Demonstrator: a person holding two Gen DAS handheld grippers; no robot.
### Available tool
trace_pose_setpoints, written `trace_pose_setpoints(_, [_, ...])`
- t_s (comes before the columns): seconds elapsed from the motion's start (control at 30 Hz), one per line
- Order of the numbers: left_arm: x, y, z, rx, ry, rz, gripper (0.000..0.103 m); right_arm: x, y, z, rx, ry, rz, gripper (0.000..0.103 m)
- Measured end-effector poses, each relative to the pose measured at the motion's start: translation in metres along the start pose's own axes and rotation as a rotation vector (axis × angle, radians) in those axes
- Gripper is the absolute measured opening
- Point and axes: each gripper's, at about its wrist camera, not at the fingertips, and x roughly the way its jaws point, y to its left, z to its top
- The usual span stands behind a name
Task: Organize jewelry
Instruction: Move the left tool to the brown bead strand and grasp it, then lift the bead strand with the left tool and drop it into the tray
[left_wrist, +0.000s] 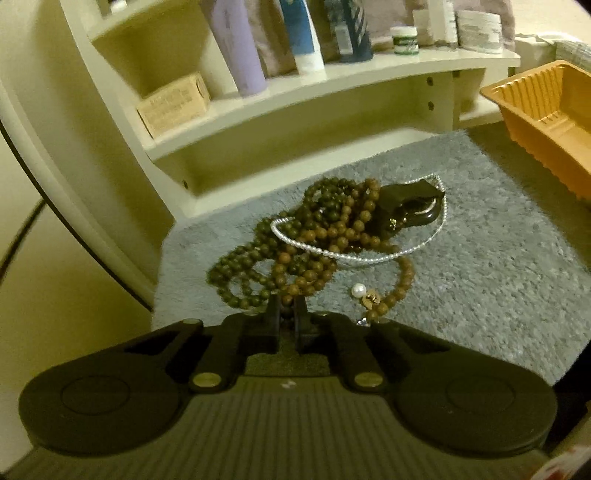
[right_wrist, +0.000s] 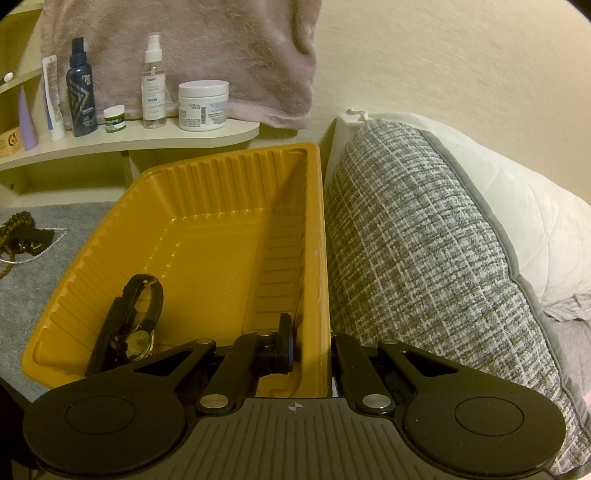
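Left hand-held gripper (left_wrist: 287, 308), low centre of its view, has its jaws drawn narrow on a strand at the near edge of the bead pile (left_wrist: 314, 236); whether the pads truly pinch a bead cannot be told. Green and brown strands are tangled with a pearl necklace (left_wrist: 354, 258) and a dark clip (left_wrist: 410, 206) on the grey mat (left_wrist: 480, 277). Risk: lifting one strand would likely drag the whole heap, and the loose pearl earring (left_wrist: 360, 290) just right of the fingers could be flicked off. Shelf unit (left_wrist: 258, 147) crowds the upper left; open mat lies right, toward the orange tray (left_wrist: 535, 110). Right hand-held gripper (right_wrist: 282, 350) appears shut on the tray's near right wall (right_wrist: 317, 258), a watch (right_wrist: 136, 325) lying inside at lower left. A cushion (right_wrist: 424, 240) presses against the tray's right side, leaving no room there; a slip could tip the tray.
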Motion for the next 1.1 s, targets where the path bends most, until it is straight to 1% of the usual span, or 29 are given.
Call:
trace_pose_setpoints(0.23, [-0.040,0.018,0.016,0.021,-0.111,0.048,0.006,-0.001,0.000,-0.001,-0.002,-0.004,0.001,0.004])
trace_pose_setpoints(0.47, [-0.075,0.027,0.049,0.052,-0.231,0.047,0.006,-0.002,0.002,0.000,-0.002,-0.011,-0.002,0.004])
trace_pose_setpoints(0.67, [-0.103,0.031,0.077,0.084,-0.317,0.028,0.006,-0.003,0.002,0.000,-0.006,-0.015,-0.001,0.004])
trace_pose_setpoints(0.97, [-0.129,0.029,0.108,0.121,-0.389,-0.016,0.006,-0.004,0.002,0.000,-0.004,-0.023,0.002,0.003])
trace_pose_setpoints(1.1, [-0.140,0.025,0.120,0.133,-0.421,-0.046,0.006,-0.004,0.002,0.000,-0.002,-0.026,0.003,0.003])
